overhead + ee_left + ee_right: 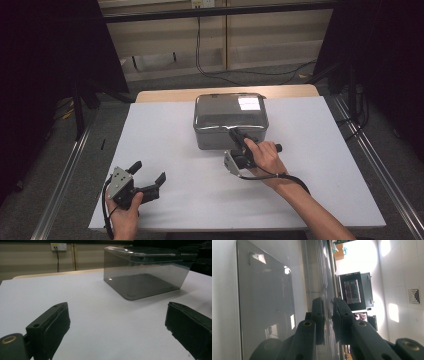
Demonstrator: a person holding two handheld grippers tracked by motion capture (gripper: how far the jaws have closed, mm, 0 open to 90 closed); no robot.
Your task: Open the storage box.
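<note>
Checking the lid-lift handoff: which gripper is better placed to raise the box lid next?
Right. The right gripper is already shut on the near edge of the lid of the clear box. The left gripper sits open on the white table, well short of the box, holding nothing.

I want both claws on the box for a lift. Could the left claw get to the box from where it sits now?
Probably yes. The left claw is open and holds nothing, and bare white table lies between it and the smoky clear box. The right claw grips the lid's near edge, leaving the left side free.
</note>
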